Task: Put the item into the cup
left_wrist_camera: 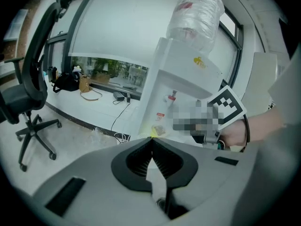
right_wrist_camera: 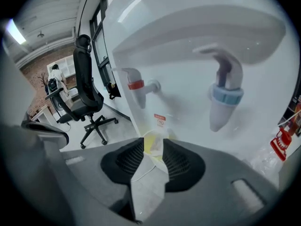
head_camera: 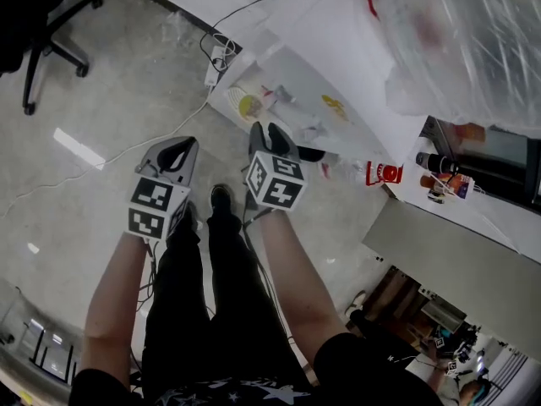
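A clear cup (head_camera: 250, 106) with something yellow inside stands on the white water dispenser's (head_camera: 338, 83) drip ledge. In the right gripper view the cup (right_wrist_camera: 152, 138) shows just beyond the jaws, below the red tap (right_wrist_camera: 136, 86) and left of the blue tap (right_wrist_camera: 225, 95). My right gripper (head_camera: 270, 134) (right_wrist_camera: 154, 149) is open with a narrow gap and holds nothing. My left gripper (head_camera: 173, 155) (left_wrist_camera: 151, 142) hangs over the floor to the left, its jaws meeting at the tips, empty. The left gripper view shows the cup (left_wrist_camera: 159, 131) small and far off.
An office chair (head_camera: 42, 24) stands at the far left. A power strip with cables (head_camera: 214, 66) lies on the floor by the dispenser. A big water bottle (left_wrist_camera: 195, 13) tops the dispenser. A cluttered table (head_camera: 448, 227) with a red item (head_camera: 385, 173) is at the right.
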Available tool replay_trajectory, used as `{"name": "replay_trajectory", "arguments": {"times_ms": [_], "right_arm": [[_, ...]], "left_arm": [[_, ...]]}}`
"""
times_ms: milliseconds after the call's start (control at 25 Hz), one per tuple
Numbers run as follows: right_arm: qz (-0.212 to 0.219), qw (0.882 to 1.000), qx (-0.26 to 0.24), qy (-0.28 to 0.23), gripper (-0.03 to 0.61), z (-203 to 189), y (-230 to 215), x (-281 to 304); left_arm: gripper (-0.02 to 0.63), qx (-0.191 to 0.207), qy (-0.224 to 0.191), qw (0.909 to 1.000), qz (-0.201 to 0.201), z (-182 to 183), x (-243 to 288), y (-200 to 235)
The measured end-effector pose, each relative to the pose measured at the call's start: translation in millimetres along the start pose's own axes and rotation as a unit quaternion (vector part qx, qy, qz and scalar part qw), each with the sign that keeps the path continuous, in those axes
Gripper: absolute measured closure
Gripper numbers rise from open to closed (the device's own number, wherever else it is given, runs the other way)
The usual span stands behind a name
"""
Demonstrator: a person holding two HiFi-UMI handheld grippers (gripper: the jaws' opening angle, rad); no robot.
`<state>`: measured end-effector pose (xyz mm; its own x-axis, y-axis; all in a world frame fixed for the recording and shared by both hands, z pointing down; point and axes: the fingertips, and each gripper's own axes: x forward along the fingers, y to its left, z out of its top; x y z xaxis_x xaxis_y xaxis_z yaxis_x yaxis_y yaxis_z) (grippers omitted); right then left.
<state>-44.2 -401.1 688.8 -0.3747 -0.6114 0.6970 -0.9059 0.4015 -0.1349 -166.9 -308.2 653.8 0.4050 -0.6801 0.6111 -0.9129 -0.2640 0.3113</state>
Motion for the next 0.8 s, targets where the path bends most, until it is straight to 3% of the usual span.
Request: {"name": "replay_trajectory", "arguments": {"times_ms": [440,800], "right_arm": [[-0.012,0.997,0.070,-0.005,0.454,22.0,31.8,-87.5],[0.023,0.997,0.077,0.012,0.463,27.1,59.9,-171.8]], "left_arm": [[0.607,0.028,0.000,0.9992,-0.027,29.2,-76.1,-34.5],[0.607,-0.001,-0.004,0.9997,-0.026,43.9,-148.9,-55.5]]}}
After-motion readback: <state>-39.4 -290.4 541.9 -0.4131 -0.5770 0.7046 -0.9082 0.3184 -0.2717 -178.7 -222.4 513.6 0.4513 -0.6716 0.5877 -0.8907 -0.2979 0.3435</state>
